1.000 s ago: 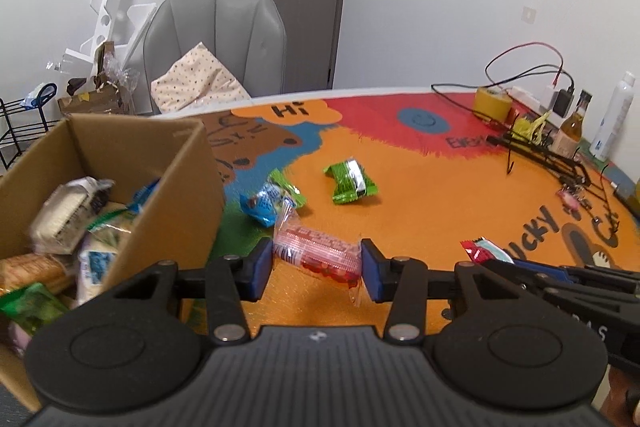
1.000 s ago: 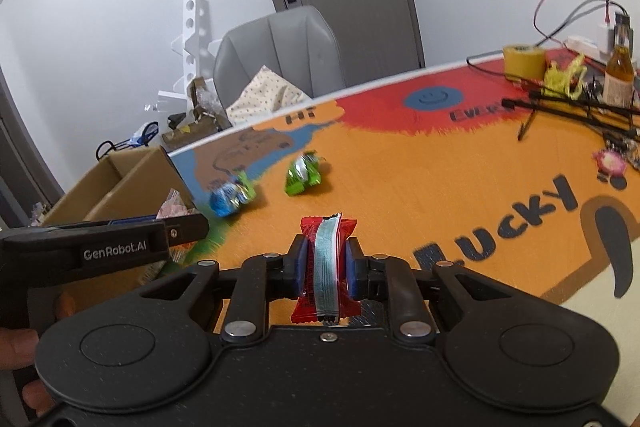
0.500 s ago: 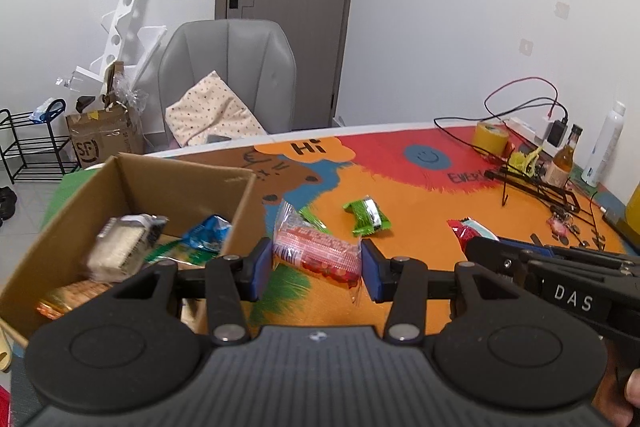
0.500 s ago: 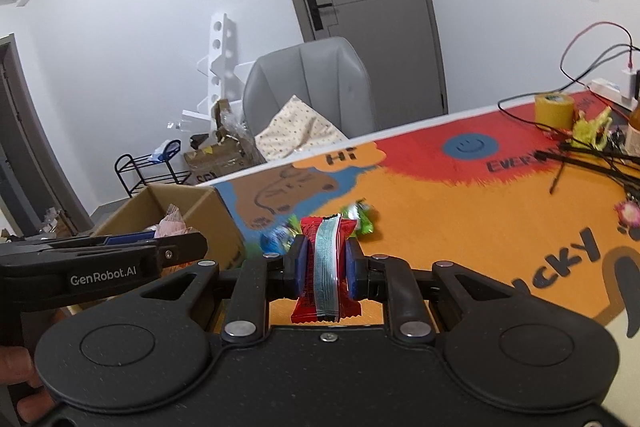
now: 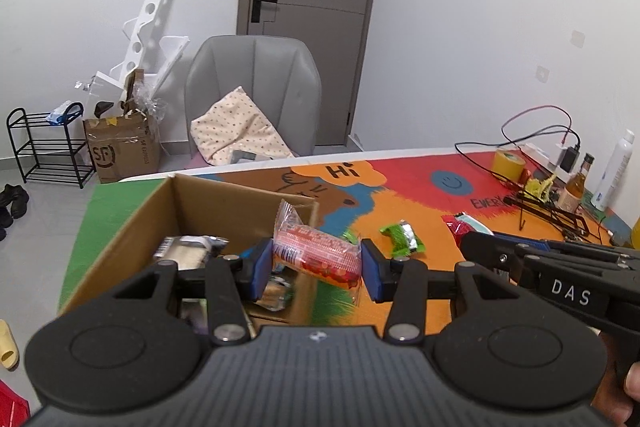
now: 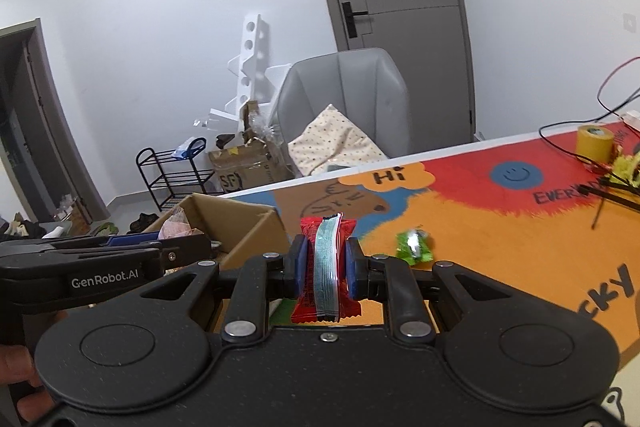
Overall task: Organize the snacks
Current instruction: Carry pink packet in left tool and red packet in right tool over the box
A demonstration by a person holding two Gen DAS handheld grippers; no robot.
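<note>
Two printed labels: "DAS" [image 5: 570, 293], "GenRobot.AI" [image 6: 105, 283]

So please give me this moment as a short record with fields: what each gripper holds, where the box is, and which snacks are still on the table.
left gripper: shut on the clear packet of red snacks, held above the near edge of the cardboard box
right gripper: shut on the red wrapper with a pale strip
cardboard box: open, at the left end of the table mat, several packets already inside
left on mat: one green packet
far right of mat: yellow tape roll, cables, bottles
</note>
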